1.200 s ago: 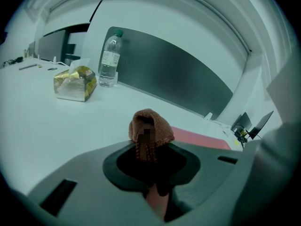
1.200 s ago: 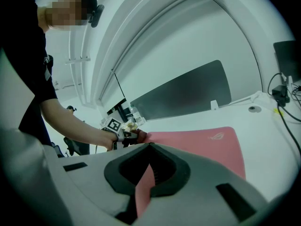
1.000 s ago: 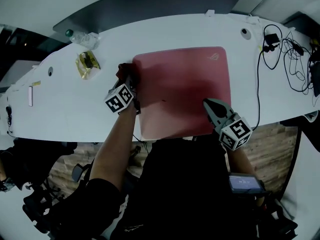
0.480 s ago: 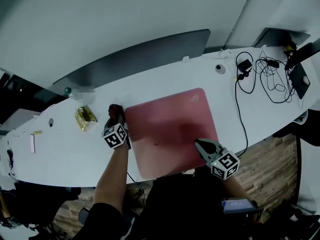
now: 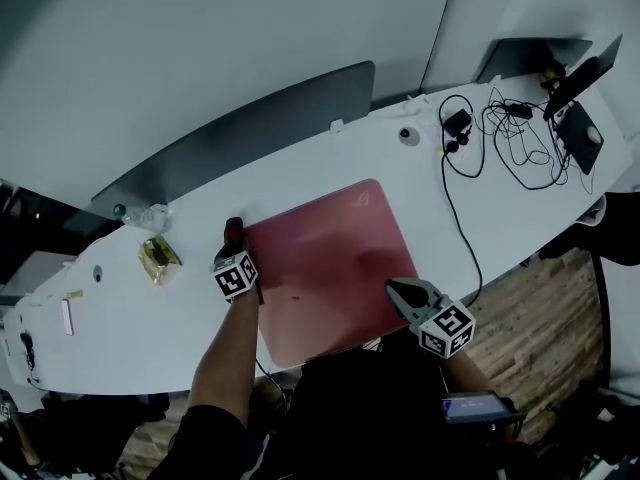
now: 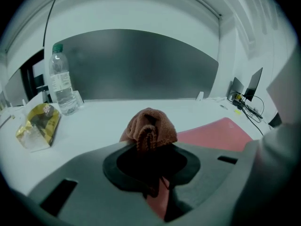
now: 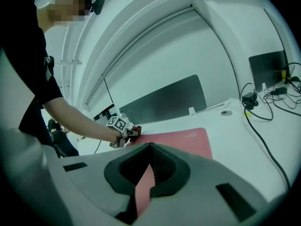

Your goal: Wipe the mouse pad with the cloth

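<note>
A red mouse pad (image 5: pixel 325 268) lies on the long white table (image 5: pixel 150 318). My left gripper (image 5: pixel 238 246) is shut on a bunched brown cloth (image 5: pixel 233 230) at the pad's far left corner, partly over the white tabletop. In the left gripper view the cloth (image 6: pixel 149 127) bulges out between the jaws of the left gripper (image 6: pixel 149 144), with the pad (image 6: pixel 216 134) to its right. My right gripper (image 5: pixel 400 290) hovers at the pad's near right edge, shut with nothing in it. Its own view shows the right gripper (image 7: pixel 150 143), the pad (image 7: pixel 181 139) and the left gripper (image 7: pixel 128 133) beyond.
A water bottle (image 6: pixel 60 84) and a yellow packet (image 6: pixel 38 126) sit left of the cloth. A dark partition (image 5: pixel 240 138) runs along the far edge. Tangled cables (image 5: pixel 500 138) and a laptop (image 5: pixel 580 128) fill the right end. A small white card (image 5: pixel 67 316) lies far left.
The head view has swung and drawn back, showing more wall and the table's right end. Both grippers keep about the same places against the pad, the cloth still at its far left corner.
</note>
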Available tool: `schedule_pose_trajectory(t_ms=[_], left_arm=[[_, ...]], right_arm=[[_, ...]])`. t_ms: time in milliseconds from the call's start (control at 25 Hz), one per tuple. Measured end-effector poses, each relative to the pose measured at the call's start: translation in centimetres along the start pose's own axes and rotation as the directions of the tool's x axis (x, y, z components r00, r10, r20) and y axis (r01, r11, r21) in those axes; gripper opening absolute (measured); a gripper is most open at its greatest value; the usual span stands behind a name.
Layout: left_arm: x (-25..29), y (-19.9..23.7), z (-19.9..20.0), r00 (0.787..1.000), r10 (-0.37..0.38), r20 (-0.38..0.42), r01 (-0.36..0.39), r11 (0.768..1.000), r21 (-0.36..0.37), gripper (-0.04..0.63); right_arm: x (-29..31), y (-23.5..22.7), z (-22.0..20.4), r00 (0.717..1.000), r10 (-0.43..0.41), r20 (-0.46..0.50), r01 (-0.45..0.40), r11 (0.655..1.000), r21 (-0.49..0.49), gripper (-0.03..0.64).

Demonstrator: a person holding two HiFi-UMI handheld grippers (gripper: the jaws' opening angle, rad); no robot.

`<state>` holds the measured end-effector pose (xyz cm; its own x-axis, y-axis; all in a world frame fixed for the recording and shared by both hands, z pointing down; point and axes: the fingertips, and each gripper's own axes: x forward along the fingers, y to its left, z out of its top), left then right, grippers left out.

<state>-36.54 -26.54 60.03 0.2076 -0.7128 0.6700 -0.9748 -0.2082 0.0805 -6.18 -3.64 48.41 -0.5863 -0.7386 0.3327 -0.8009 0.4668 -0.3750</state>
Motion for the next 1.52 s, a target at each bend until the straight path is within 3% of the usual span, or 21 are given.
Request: schedule_pose_trajectory(t_ms=[160,560,760,1520], left_arm=[[0.7,-1.9,0.1,0.999,-0.035,-0.016,0.036,0.999,0.026,0.084],[1.9,-8.0,0.1,0.998,-0.044,-0.044,0.046,0.998,0.048,0.083],[2.5,-10.5,0.8,0.996,-0.060,-0.062,0.066,0.992,0.109,0.083],[4.1,-20.9,2.0,0.997,-0.062,-0.052,0.064,0.997,0.040,0.083]], right_arm=[[-0.6,-0.8,-0.1,1.000,0.015,0.002,-0.015,1.000,0.012,0.023],[-2.6,-5.1,0.8,0.999,0.049,-0.007,-0.048,0.998,0.031,0.023],[-2.0,-6.6,1.3,0.998,0.063,-0.015,-0.062,0.998,0.033,0.023],[-4.7,-13.1,2.1,0.989,0.144,0.017,-0.145,0.986,0.077,0.023]])
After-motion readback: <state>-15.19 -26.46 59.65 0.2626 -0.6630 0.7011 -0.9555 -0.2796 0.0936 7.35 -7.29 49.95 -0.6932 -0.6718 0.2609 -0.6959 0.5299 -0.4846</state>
